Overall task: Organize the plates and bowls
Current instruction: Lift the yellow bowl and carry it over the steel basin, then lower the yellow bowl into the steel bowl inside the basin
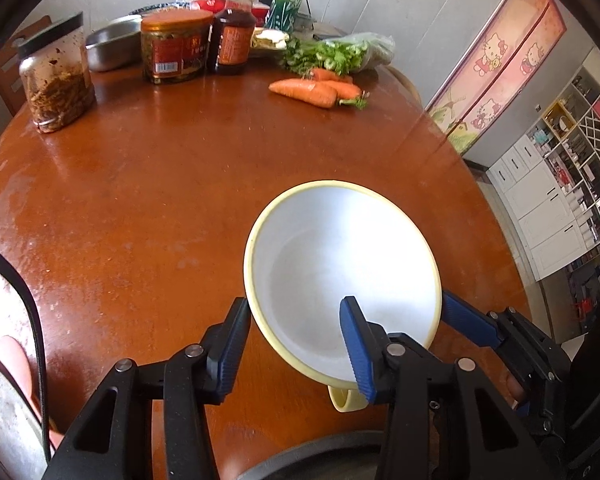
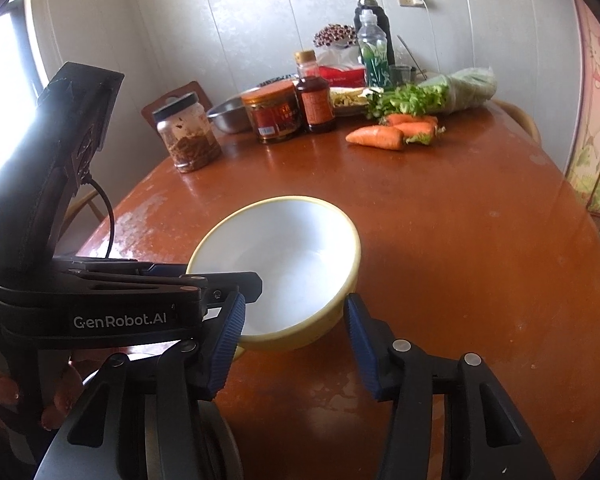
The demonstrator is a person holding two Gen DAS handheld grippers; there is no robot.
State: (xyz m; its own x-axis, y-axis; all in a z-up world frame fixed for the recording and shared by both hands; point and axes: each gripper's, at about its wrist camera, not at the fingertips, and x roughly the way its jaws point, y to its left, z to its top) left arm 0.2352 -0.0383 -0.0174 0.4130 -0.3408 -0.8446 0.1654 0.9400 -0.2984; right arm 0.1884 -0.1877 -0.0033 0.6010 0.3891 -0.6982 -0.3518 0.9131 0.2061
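I have the white-lined bowl with the pale yellow rim (image 1: 340,276) at the near edge of the round reddish-brown wooden bench (image 1: 148,184). It sits tilted, its open face tipped toward the far side of the bench, and its yellow foot shows below the near rim. I judge it to be lifted or propped by a gripper; I cannot tell whether the foot touches the bench.

The left gripper (image 1: 296,344) has its blue-padded jaws apart. One pad lies inside the bowl against the white lining; the other stands outside the rim with a clear gap. It straddles the wall without pinching it.

The right gripper (image 2: 294,344) also has its jaws apart, placed low beside the bowl's near side. In the left wrist view one of its blue fingers reaches to the bowl's outer right edge. I cannot tell whether it bears on the bowl.

I judge this two-sided placement as steadying the bowl before a firm grasp.

Readable writing: "GenRobot.AI" in white on the left gripper's black body, seen in the right wrist view. The orange-lidded jar (image 2: 274,112) carries a red label with characters too blurred to read.

Two orange carrots (image 1: 316,90) lie at the far side, well apart from the bowl.
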